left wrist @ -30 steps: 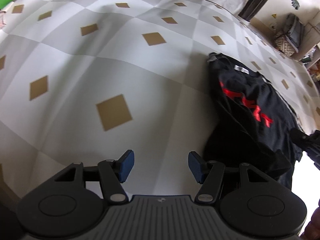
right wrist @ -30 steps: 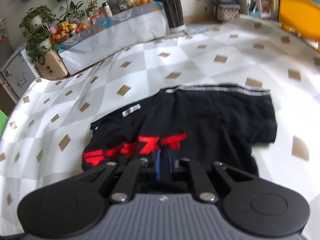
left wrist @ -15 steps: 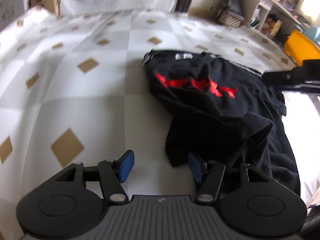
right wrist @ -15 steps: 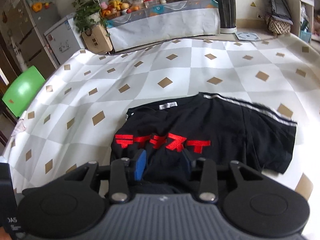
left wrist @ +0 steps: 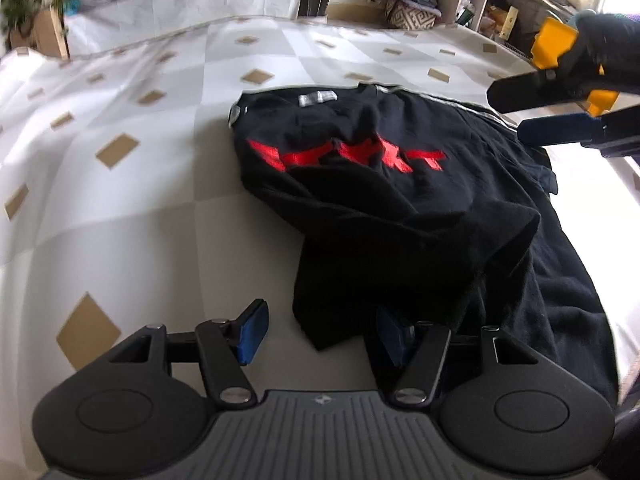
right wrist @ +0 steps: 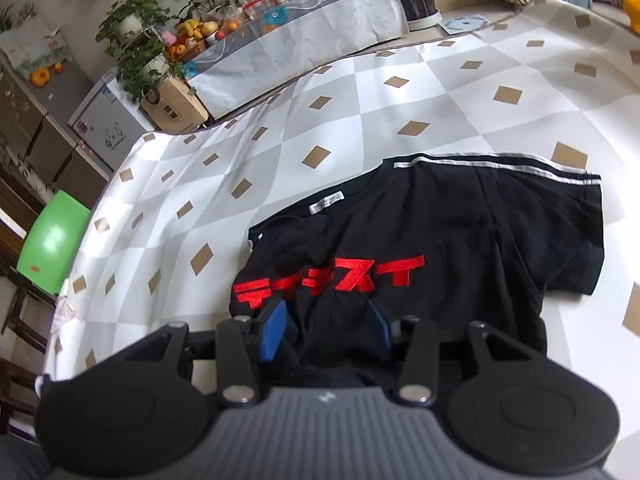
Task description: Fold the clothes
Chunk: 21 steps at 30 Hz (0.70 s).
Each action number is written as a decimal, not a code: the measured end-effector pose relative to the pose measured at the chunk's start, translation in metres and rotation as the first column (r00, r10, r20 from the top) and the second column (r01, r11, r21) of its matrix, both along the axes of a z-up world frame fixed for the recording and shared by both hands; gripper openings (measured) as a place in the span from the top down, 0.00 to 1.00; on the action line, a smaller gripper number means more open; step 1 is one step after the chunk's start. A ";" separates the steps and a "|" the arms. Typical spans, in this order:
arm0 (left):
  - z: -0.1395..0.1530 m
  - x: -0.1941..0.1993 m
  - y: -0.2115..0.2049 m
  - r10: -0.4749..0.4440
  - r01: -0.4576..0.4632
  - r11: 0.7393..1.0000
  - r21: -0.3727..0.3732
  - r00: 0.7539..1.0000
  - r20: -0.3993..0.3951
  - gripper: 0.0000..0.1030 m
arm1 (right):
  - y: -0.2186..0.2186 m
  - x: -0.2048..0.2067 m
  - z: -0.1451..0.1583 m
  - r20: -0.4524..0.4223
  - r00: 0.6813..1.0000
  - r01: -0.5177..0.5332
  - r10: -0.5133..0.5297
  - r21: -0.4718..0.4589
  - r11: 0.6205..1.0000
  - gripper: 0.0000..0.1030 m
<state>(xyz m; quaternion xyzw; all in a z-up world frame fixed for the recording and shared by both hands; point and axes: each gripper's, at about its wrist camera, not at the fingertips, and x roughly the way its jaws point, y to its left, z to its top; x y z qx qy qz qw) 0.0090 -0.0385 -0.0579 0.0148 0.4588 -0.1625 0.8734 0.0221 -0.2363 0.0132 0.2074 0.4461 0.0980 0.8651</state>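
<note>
The left gripper (left wrist: 316,330) is showing a black body with blue pads (left wrist: 252,330), silver screws and a ribbed grey base. The right gripper (right wrist: 326,330) is looking the same, wearing yellow blocks farther back.

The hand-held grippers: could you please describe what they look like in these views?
Both match: the left hand-held gripper and right hand-held gripper have a ribbed grey-black body, two round black discs, black linkage arms with silver pins, and blue pads. From the side, the right one shows a yellow part.

Both wrist views angled down, close over shared black T-shirt (left wrist: 392,200)
</note>
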 end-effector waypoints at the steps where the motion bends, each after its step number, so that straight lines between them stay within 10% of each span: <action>1: -0.001 0.001 -0.001 -0.003 0.003 1.000 0.006 1.000 0.010 0.43 | -0.001 0.000 0.000 0.001 1.000 0.005 -0.005 0.006 1.000 0.58; 11: -0.003 0.011 -0.002 0.005 -0.004 0.999 -0.034 0.999 0.031 0.44 | 0.002 0.005 -0.006 -0.036 0.999 0.013 -0.013 -0.004 1.000 0.56; 21: 0.000 0.007 -0.007 0.006 -0.004 0.999 -0.044 0.999 0.040 0.82 | 0.008 0.005 -0.010 -0.049 0.999 0.006 -0.007 -0.014 1.000 0.52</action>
